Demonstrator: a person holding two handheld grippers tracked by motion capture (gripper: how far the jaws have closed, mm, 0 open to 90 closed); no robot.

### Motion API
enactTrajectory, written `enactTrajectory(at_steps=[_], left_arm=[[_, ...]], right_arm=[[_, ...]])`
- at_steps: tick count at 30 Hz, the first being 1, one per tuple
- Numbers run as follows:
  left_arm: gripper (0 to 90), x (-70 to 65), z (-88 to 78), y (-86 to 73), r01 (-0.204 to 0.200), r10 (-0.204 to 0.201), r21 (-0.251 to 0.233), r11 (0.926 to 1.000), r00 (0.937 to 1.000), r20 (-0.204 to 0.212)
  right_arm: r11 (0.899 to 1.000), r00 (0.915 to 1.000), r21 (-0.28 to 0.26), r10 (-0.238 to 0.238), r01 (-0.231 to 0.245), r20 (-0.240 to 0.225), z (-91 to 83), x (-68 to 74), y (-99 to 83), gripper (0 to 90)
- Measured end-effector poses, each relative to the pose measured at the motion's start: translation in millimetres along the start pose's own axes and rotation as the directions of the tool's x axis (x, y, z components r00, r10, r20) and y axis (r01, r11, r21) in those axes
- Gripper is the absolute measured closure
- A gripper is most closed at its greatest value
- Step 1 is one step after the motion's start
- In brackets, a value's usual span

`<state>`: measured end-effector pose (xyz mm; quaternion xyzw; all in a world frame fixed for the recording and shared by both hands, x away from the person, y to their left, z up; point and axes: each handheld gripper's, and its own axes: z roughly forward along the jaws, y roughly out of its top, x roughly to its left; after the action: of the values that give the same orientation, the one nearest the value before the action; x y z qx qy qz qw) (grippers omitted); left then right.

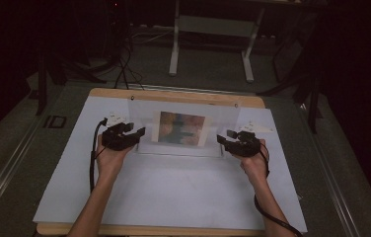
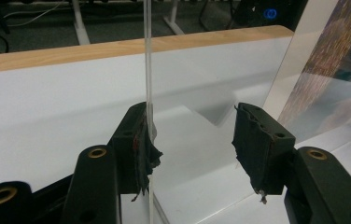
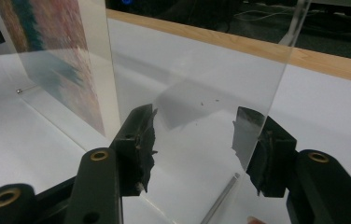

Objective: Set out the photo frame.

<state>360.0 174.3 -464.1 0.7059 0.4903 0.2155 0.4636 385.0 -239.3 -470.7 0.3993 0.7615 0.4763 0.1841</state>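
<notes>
White-covered wooden table [image 1: 173, 197], dim room. Both the left gripper [image 1: 136, 133] and right gripper [image 1: 221, 140] sit wide open at the clear acrylic photo frame [image 1: 183, 129] edges, apparently not clamping.

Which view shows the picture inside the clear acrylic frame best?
The high view: the whole picture faces the camera inside the clear frame, though dim. The left gripper view catches a slanted strip of it at the right edge; the right gripper view a steep-angled part.

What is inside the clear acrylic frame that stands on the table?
Inside the acrylic frame there is a colourful picture, blurred orange, blue and pink. What it depicts I cannot tell. Anything behind the picture is covered.
</notes>
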Motion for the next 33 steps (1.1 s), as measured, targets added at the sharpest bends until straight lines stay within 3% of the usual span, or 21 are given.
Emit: enactTrajectory(at_steps=[19, 30, 33], left_arm=[[47.8, 4.1, -1.1, -8.4, -0.013, 0.014, -0.043, 0.999, 0.9997, 0.018], [47.7, 13.9, -8.9, -8.0, 0.017, -0.016, -0.057, 0.9982, 0.9998, 0.014], [48.0, 15.3, -12.4, -6.1, 0.018, -0.017, -0.066, 0.9976, 0.9997, 0.016]], right_arm=[[0.999, 0.9988, -0.012, -0.049, 0.049, -0.007, -1.1, -1.5, -3.5, 48.2], [0.998, 0.9981, -0.014, -0.059, 0.06, 0.018, -12.3, -8.0, -1.8, 49.7], [0.998, 0.9981, -0.011, -0.061, 0.061, -0.007, -14.5, -8.9, -1.6, 49.3]])
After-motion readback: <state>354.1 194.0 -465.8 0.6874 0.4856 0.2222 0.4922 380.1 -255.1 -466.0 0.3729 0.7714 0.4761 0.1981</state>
